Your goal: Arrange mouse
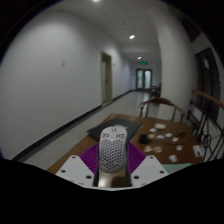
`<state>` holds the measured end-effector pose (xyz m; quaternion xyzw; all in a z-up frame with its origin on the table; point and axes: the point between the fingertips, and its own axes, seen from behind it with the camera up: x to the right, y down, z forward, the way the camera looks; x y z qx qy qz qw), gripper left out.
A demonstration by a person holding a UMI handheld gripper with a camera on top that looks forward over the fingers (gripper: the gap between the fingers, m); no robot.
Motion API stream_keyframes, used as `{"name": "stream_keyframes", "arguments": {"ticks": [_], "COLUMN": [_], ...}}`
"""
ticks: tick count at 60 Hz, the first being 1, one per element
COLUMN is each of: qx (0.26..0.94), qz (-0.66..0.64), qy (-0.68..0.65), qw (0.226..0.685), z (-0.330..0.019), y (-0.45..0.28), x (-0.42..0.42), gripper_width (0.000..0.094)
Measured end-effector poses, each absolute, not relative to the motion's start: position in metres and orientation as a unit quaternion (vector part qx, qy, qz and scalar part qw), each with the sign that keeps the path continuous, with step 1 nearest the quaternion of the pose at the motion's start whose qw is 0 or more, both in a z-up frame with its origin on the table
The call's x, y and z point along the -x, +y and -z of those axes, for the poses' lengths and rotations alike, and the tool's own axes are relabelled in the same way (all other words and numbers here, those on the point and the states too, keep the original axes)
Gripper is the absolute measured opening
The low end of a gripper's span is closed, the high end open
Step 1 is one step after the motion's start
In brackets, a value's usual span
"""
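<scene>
A white mouse [111,150] with a honeycomb-perforated shell stands between my gripper's [112,172] two fingers, its nose pointing forward. The purple pads [88,158] lie against both of its sides, so the gripper is shut on it. The mouse is held above the near end of a wooden table [170,145]. Its underside and rear are hidden by the fingers.
A dark grey mat [103,131] lies on the table just beyond the mouse. Small white items [172,137] are scattered on the table further right. A chair [160,105] stands behind it. A long corridor with a door [105,78] runs ahead.
</scene>
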<state>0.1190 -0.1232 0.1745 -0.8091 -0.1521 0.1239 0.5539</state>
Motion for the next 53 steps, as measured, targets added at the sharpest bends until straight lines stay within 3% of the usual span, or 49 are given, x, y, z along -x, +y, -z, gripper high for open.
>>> {"name": "stream_keyframes", "arguments": {"ticks": [5,8,19,26,27,28,37,39,44,53], "qx": [0.802,0.811,0.883,0.904,0.907,0.906,0.908,0.909,0.902,0.897], "qz": [-0.089,-0.068,-0.042,-0.050,-0.052,-0.056,-0.078,-0.080,-0.094,-0.092], "qy": [-0.101,-0.080,-0.038,-0.018,-0.016,-0.017,-0.030,-0.033,-0.046,-0.030], "qw": [0.581,0.575,0.466,0.424,0.417,0.419,0.410,0.407,0.418,0.430], "z": [-0.212,-0.205,-0.075,-0.035,-0.026,-0.027,-0.028,-0.029,-0.044,-0.056], "y": [-0.121,-0.123,-0.141,-0.145,-0.147,-0.145,-0.147,-0.156,-0.171,-0.215], "x": [-0.207,-0.260,-0.356,-0.393,-0.383,-0.384,-0.394,-0.398,-0.407,-0.447], "gripper_width": [0.0361,0.0360,0.0358,0.0367,0.0422,0.0408,0.0618,0.0782,0.0861,0.0857]}}
